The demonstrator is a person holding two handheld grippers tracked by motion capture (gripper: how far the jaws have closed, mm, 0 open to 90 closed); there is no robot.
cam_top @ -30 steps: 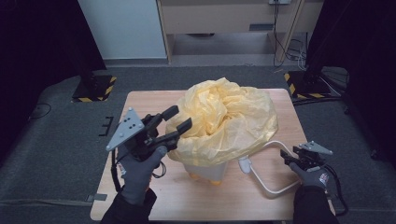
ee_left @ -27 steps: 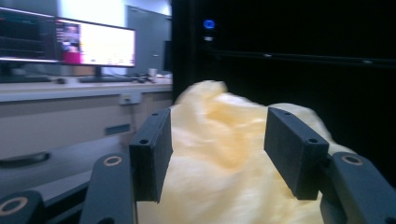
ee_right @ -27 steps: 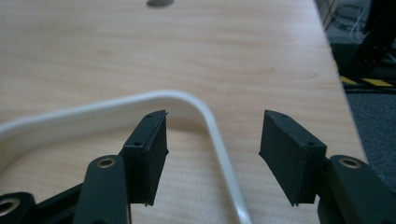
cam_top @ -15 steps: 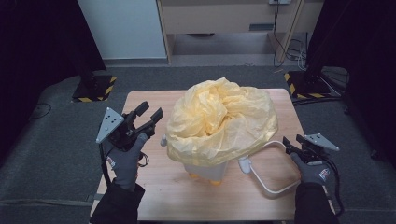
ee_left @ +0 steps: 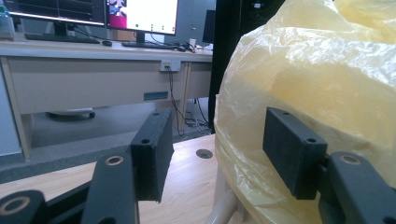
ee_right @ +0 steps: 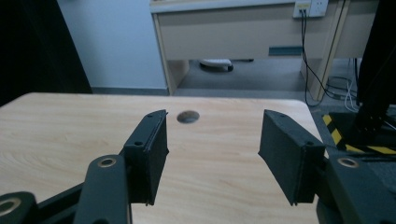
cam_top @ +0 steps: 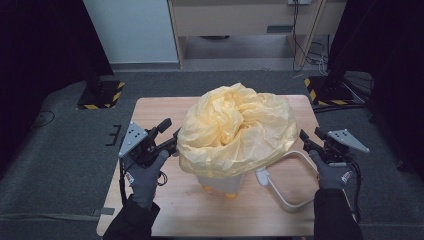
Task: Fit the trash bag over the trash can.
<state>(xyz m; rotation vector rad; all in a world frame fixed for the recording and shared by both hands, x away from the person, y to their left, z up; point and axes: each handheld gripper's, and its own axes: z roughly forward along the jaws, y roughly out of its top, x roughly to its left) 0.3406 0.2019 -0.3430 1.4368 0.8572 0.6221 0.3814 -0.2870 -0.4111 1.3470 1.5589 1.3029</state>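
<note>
Left gripper (cam_top: 167, 134) fingers (ee_left: 152, 156) gape, 1 against the yellow bag (cam_top: 237, 130)

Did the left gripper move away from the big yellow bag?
Yes. The left gripper has slid back toward the table's left edge. Earlier its fingers reached over the yellow bag; now they sit open just beside the bag's left side.

A crumpled, translucent yellow plastic bag (cam_top: 240, 131) billows over a small white bin (cam_top: 220, 184) at the table's middle, its edges draped down the sides. The bin stands upright, with little more than its base visible.
</note>
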